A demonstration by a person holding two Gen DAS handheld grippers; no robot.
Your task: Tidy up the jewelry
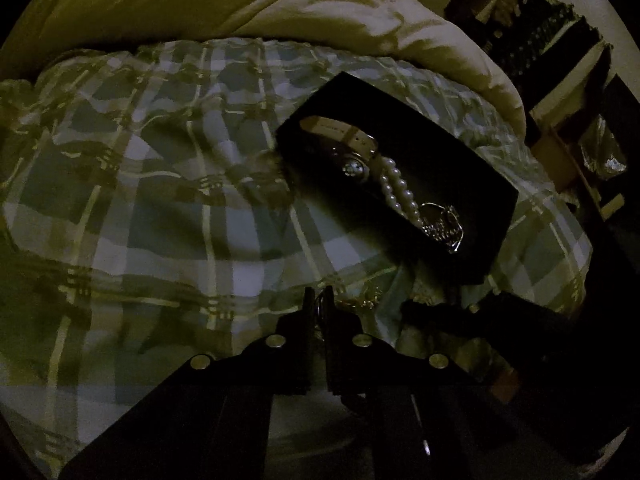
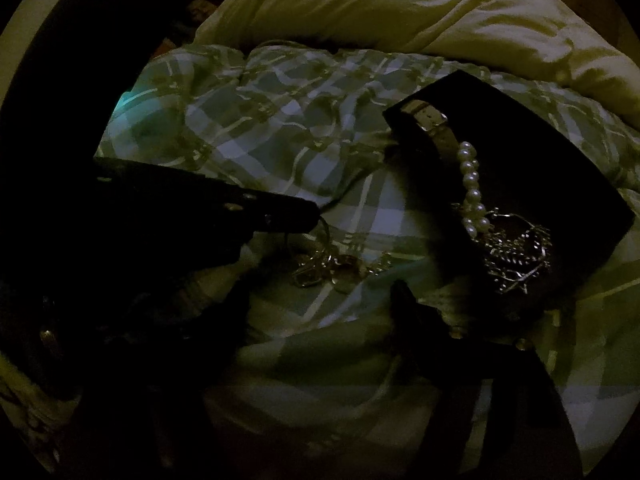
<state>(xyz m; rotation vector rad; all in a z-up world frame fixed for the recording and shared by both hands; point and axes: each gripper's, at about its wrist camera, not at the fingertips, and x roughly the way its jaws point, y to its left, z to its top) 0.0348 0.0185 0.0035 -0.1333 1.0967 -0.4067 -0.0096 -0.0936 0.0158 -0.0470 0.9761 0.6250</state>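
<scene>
A black jewelry tray (image 1: 460, 240) (image 2: 560, 168) lies on the plaid bedspread. In it lie a watch (image 1: 352, 160) (image 2: 430, 120), a pearl strand (image 1: 396, 188) (image 2: 472, 188) and a silver chain piece (image 1: 444, 226) (image 2: 516, 252). A gold chain (image 2: 332, 266) (image 1: 360, 300) lies loose on the bedspread beside the tray. My left gripper (image 1: 318, 296) (image 2: 318, 214) is shut on one end of this chain. My right gripper (image 2: 320, 292) is open, its fingers either side of the chain; its dark finger (image 1: 440, 310) shows in the left wrist view.
A plaid bedspread (image 1: 160, 200) (image 2: 280, 128) covers the bed. A pale pillow or duvet (image 1: 240, 4) (image 2: 400, 8) lies at the back. Dark shelves with clutter (image 1: 560, 60) stand at the right of the bed.
</scene>
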